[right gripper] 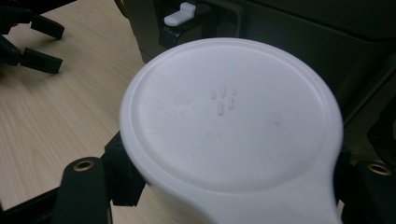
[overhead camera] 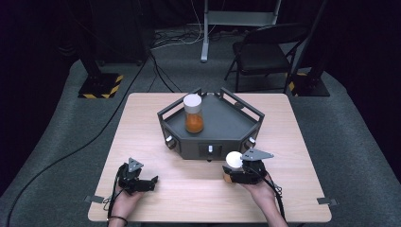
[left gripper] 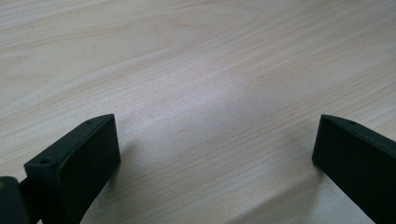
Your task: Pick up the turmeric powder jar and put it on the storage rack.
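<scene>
A jar with a white lid [overhead camera: 233, 159] and orange contents stands on the wooden table [overhead camera: 189, 194], just in front of a dark grey tray [overhead camera: 227, 124]. My right gripper [overhead camera: 231, 173] is shut on this jar from the near side. In the right gripper view the lid [right gripper: 231, 116] sits between the black jaws, which press its sides. A second jar [overhead camera: 193, 113], white-capped with orange contents, stands upright in the tray's left part. My left gripper [overhead camera: 152, 181] rests near the table's front left, open, with bare wood between its jaws [left gripper: 217, 135].
The tray's front wall [right gripper: 280, 28] carries small white knobs and rises close behind the held jar. A black folding chair [overhead camera: 265, 52] and dark stands are on the floor beyond the table. Cables run across the carpet at the left.
</scene>
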### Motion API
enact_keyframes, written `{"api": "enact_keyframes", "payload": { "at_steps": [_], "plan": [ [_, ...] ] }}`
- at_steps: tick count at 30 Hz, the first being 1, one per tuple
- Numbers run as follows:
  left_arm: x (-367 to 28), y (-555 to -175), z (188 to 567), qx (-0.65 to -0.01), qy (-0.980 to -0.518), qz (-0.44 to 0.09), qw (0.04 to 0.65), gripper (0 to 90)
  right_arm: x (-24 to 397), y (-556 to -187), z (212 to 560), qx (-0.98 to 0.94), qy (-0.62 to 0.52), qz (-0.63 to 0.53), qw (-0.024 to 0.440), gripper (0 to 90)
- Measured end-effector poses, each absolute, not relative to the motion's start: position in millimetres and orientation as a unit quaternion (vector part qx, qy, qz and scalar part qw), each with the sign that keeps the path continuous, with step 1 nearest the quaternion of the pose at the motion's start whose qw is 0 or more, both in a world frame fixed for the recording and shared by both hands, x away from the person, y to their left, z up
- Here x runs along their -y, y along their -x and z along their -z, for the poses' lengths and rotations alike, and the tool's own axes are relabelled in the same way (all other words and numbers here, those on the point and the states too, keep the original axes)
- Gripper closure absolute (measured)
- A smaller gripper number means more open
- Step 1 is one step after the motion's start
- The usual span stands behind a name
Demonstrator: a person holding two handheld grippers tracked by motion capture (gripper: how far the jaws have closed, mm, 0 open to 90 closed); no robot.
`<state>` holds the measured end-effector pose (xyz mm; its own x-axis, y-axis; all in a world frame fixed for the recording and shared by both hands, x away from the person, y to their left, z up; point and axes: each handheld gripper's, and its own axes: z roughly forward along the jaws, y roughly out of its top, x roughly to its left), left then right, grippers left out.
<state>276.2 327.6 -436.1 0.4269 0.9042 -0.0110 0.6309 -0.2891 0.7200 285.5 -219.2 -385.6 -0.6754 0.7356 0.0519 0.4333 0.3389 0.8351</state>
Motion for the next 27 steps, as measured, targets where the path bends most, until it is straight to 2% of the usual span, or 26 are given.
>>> {"api": "enact_keyframes", "payload": {
  "at_steps": [5,27],
  "plan": [
    [-328,-276,436,-0.495,-0.776,-0.205,0.333,0.4,226,-285,379,-0.798,-0.367,-0.450,0.162,29.3],
    [-328,-276,436,-0.495,-0.776,-0.205,0.333,0.5,242,-283,315,-0.802,-0.350,-0.449,0.183,29.4]
  ]
}}
